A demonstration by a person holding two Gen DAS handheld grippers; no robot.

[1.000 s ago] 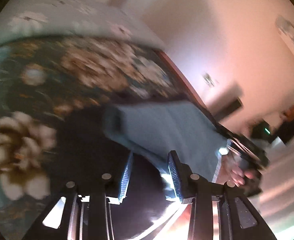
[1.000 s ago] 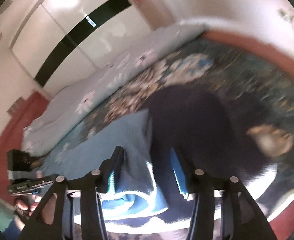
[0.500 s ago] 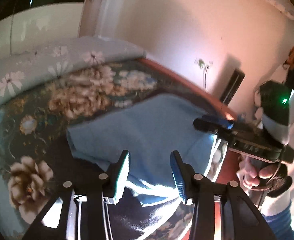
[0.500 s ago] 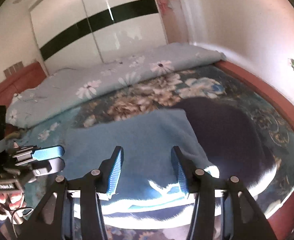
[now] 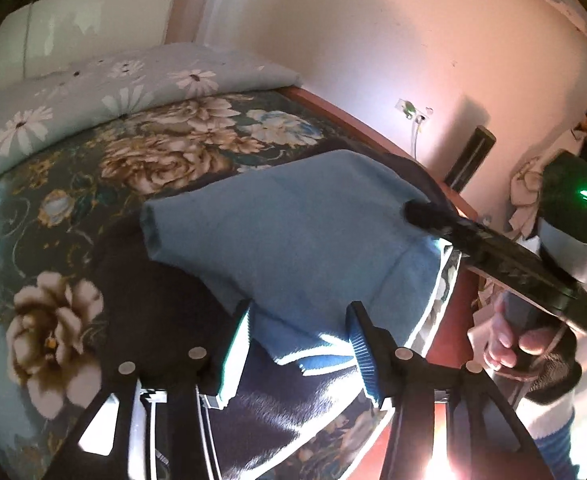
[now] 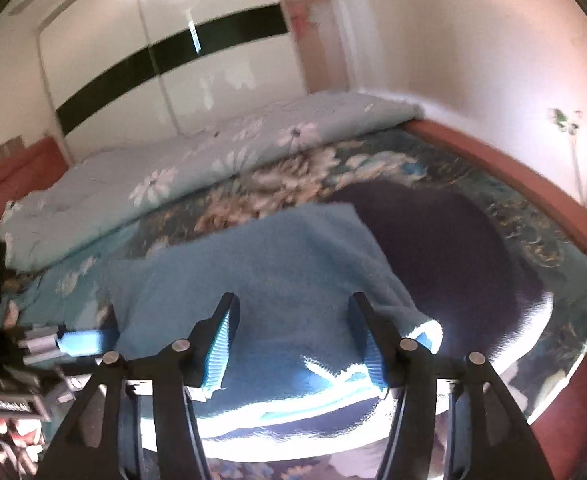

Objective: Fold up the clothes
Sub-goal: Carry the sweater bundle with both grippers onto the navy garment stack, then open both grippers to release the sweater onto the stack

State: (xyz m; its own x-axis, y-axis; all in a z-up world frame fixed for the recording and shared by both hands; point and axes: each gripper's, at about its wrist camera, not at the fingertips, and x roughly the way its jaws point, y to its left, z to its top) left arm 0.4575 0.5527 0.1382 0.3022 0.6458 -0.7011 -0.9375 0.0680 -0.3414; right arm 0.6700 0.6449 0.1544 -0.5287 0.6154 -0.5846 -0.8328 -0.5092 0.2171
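Left wrist view: The left gripper [image 5: 297, 344] points down at the near edge of a bed. Its jaws stand apart and are opening; the blue ribbed pads [image 5: 359, 346] press on nothing. A light blue knitted garment [image 5: 293, 232] lies flat on the bed, spread over a dark navy garment [image 5: 153, 312]. The near hem of the blue garment shows in the gap between the two fingers, but neither pad touches it. Both garments rest on a dark teal floral bedspread [image 5: 93, 184]. A pale quilt with white daisies [image 5: 93, 92] is bunched along the far side of the bed. At the right, the right gripper [image 5: 493, 252] reaches over the right edge of the blue garment, held by a hand [image 5: 509, 344]. A wall socket [image 5: 411, 110] sits on the wall beyond the red-brown bed frame [image 5: 357, 120].

Right wrist view: The right gripper [image 6: 293, 340] points down over the blue garment [image 6: 273, 264]. Its jaws are apart and opening, with cloth visible between the fingers but not pinched. The navy garment [image 6: 453, 248] extends to the right from under the blue one. The left gripper [image 6: 53, 344] enters at the lower left, beside the garment's left edge. A white wardrobe with a black band [image 6: 173, 56] stands behind the bed.
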